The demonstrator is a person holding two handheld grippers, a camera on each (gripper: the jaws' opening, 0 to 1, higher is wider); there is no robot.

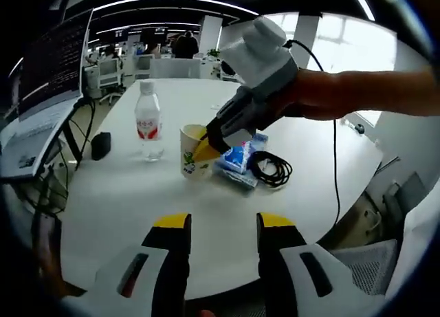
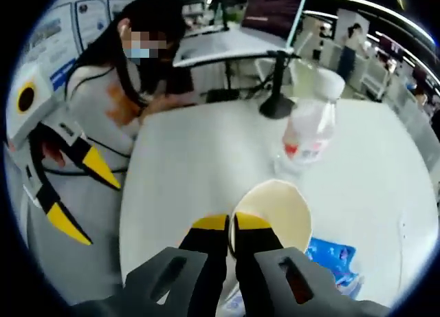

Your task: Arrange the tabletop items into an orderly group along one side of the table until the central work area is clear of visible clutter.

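Observation:
A paper cup [image 1: 192, 155] stands near the middle of the white round table [image 1: 137, 200]. My right gripper [image 1: 210, 145] reaches in from the right and is shut on the cup's rim. In the right gripper view the yellow-tipped jaws [image 2: 231, 224] pinch the near left rim of the cup [image 2: 278, 210], which looks empty inside. A water bottle [image 1: 148, 121] with a red label stands upright just left of the cup, also seen as bottle [image 2: 309, 128]. My left gripper [image 1: 223, 224] hovers open over the near table edge, holding nothing; it appears as left gripper [image 2: 82, 197].
A blue tissue packet [image 1: 240, 159] and a coiled black cable [image 1: 271, 169] lie right of the cup. A small black object [image 1: 101, 145] sits at the table's left edge, beside a laptop [image 1: 41, 90]. A person [image 2: 110, 104] sits at the table; a black stand base [image 2: 277, 107] is behind the bottle.

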